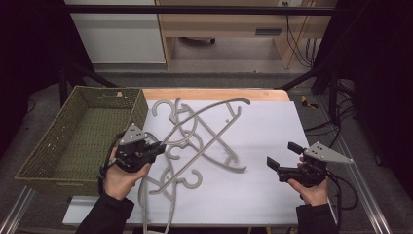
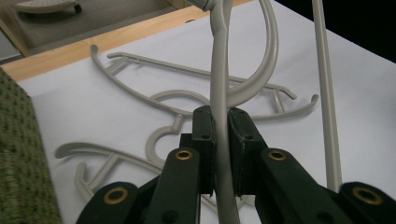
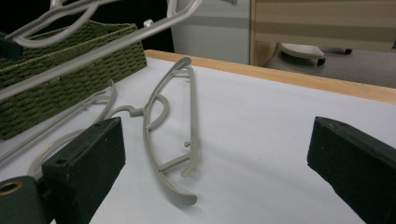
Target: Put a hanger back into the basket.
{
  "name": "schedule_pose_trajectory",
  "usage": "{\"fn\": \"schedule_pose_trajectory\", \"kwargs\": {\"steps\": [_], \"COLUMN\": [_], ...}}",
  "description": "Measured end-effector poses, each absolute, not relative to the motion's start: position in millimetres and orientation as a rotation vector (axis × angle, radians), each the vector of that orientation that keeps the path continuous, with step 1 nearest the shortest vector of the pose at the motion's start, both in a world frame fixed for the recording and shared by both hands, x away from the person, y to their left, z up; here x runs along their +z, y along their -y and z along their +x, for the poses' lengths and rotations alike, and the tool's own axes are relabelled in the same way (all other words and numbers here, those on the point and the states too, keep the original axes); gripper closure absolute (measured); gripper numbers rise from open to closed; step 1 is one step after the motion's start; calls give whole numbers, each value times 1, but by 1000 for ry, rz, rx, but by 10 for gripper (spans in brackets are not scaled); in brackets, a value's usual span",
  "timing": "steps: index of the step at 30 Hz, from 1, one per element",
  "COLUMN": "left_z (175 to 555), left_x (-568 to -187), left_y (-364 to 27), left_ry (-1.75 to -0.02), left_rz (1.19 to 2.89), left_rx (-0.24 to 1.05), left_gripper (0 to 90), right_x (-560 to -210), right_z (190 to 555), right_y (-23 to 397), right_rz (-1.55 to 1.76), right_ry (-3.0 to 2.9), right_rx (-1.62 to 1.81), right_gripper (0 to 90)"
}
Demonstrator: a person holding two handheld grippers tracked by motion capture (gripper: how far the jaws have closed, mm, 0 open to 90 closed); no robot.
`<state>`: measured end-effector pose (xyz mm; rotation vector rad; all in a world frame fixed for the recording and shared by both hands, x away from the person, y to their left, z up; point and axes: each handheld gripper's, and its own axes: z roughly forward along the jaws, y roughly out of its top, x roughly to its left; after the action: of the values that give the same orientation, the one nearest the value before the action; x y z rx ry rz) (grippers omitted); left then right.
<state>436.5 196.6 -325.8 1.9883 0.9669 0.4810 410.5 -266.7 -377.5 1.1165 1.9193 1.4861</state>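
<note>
My left gripper (image 2: 220, 122) pinches a grey hanger (image 2: 219, 70), lifted above the others. My right gripper (image 1: 283, 157) stands spread over the white sheet (image 1: 272, 122).

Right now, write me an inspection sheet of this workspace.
Surface: white sheet over a wooden table top.
Job's things: held hanger lifted at an angle; other grey hangers tangled flat on the sheet.
Clutter: nothing seen.
Grippers: left gripper shut on the held hanger's bar; right gripper open, holding nothing, apart from the pile.
Cables: black cable trailing from the right gripper; more cables hanging behind the table.
Surroundings: green woven basket, with no hanger inside, at the table's left; wooden furniture behind.
</note>
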Motion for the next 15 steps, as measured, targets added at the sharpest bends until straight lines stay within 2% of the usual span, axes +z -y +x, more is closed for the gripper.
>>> {"fn": "schedule_pose_trajectory", "kwargs": {"steps": [15], "left_z": [461], "left_x": [-277], "left_y": [-252], "left_ry": [-1019], "left_rz": [1977], "left_rx": [599], "left_gripper": [818], "right_x": [-378], "right_z": [411], "right_y": [266], "right_rz": [1117], "right_ry": [-1915], "right_rx": [1482], "right_gripper": [38]}}
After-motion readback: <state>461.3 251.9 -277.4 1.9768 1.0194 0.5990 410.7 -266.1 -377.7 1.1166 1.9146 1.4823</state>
